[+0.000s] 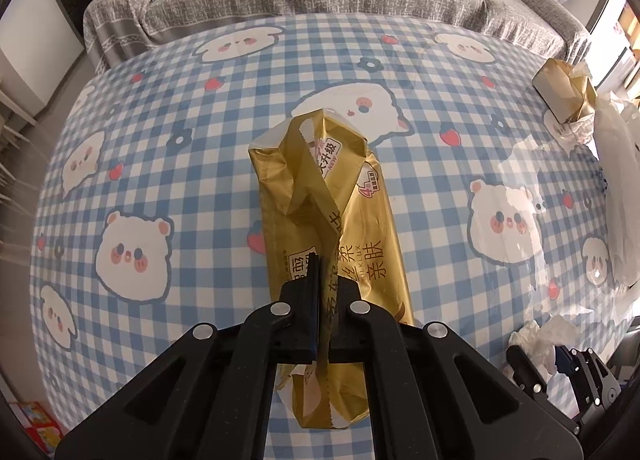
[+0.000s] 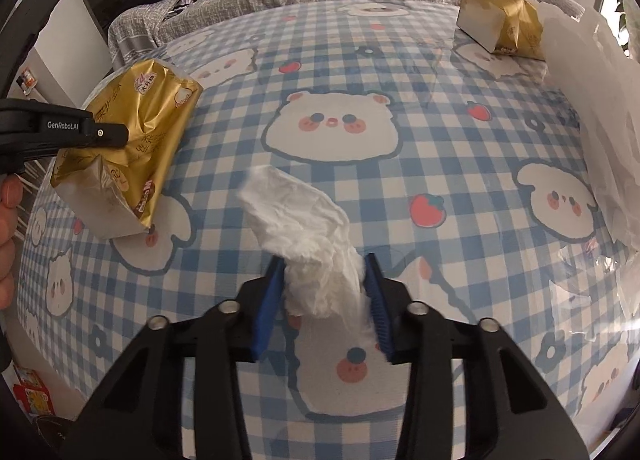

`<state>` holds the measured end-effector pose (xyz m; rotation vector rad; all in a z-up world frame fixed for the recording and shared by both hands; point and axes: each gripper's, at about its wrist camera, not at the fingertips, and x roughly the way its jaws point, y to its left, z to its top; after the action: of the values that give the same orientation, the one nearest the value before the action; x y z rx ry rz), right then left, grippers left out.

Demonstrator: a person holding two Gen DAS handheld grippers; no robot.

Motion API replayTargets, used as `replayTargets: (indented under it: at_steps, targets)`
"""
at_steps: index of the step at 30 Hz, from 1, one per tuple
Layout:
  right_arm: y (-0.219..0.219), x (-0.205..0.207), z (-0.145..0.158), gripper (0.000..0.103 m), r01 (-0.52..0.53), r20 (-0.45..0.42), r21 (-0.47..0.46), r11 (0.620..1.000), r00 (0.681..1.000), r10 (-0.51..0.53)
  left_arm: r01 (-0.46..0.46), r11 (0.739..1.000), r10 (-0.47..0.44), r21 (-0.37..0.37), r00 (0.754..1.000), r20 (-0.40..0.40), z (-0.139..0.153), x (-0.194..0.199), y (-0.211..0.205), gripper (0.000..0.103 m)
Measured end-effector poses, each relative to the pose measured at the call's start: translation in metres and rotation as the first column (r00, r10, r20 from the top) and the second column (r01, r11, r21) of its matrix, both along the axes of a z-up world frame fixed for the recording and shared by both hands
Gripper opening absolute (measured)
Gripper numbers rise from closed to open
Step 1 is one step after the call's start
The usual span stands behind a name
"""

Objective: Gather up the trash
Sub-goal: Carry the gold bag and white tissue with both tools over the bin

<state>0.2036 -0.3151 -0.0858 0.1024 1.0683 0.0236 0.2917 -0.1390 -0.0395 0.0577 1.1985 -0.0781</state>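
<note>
The left gripper (image 1: pixel 320 292) pinches only a torn flap of the gold tissue pack (image 1: pixel 332 220), lifted above the tabletop (image 1: pixel 192 188) (the thin film could rip and drop it). The right gripper (image 2: pixel 326 292) has fingers closed around a crumpled tissue (image 2: pixel 304 220), whose loose end might slip free.

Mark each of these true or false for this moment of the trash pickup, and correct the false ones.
1. The left gripper is clamped on the gold tissue pack. True.
2. The right gripper has a crumpled white tissue between its jaws. True.
3. The tablecloth is plain red. False: it is blue and white checks with bears.
4. Only one gold pack is on the table. False: a second, opened pack sits at the far right.
5. The right pads are black. False: they are blue.
</note>
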Motion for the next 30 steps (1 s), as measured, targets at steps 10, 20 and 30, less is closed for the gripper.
replayTargets:
  at_steps: [10,20,30]
  targets:
    - [-0.002,0.000,0.004,0.021,-0.003,0.014,0.024,1.000,1.000,0.003,0.018,1.000,-0.017,-0.015,1.000,0.024,0.011,-0.010,-0.002,0.000]
    - [-0.002,-0.023,0.024,0.021,-0.025,0.072,0.027,0.999,0.997,0.023,0.034,0.999,-0.032,-0.022,0.995,0.090,0.037,-0.052,0.005,0.000]
    - [-0.003,-0.063,0.033,0.021,-0.017,0.099,0.033,0.999,0.995,0.013,0.023,1.000,-0.021,-0.010,0.991,0.136,0.036,-0.119,0.017,0.000]
